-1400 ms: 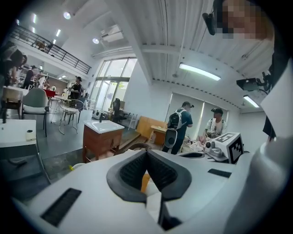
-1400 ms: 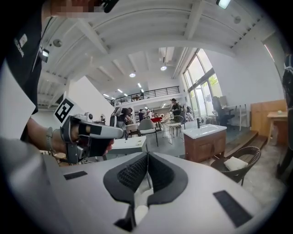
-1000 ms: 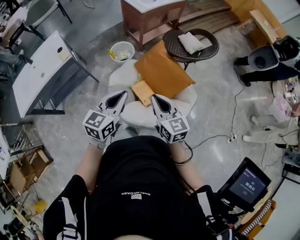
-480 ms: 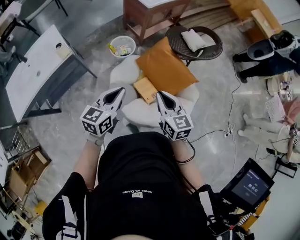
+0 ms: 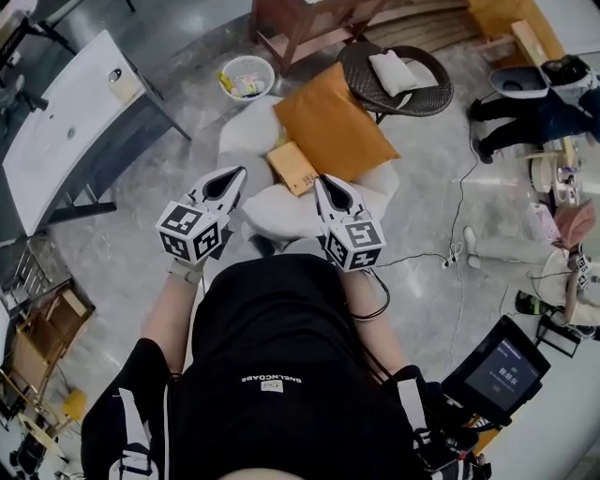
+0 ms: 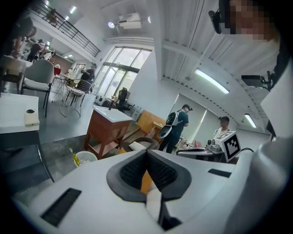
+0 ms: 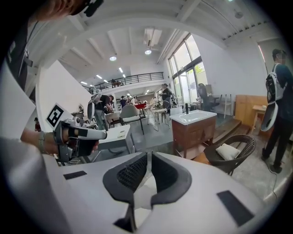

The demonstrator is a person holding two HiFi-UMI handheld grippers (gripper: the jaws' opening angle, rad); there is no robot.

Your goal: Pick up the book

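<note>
The book (image 5: 292, 167), tan and flat, lies on the white armchair (image 5: 281, 217) against an orange cushion (image 5: 333, 127). My left gripper (image 5: 234, 174) is to the book's left and a little short of it, with its pads together and nothing in them. My right gripper (image 5: 324, 181) is just right of the book, also shut and holding nothing. In the left gripper view the dark pads (image 6: 158, 171) meet at the tip, and a sliver of orange shows behind them. The right gripper view shows its pads (image 7: 167, 173) closed, with the left gripper (image 7: 78, 135) off to the left.
A round wicker table (image 5: 431, 94) holding a white pillow stands behind the chair. Left of it are a white wastebasket (image 5: 246, 77) and a wooden cabinet (image 5: 300, 23). A white desk (image 5: 66, 122) is at far left. Cables (image 5: 455, 253) and a screen (image 5: 502, 370) are on the right. People stand in the background.
Both grippers have moved forward and down toward the armchair and stand slightly wider apart, so the book now lies between their tips. Both stay shut.
</note>
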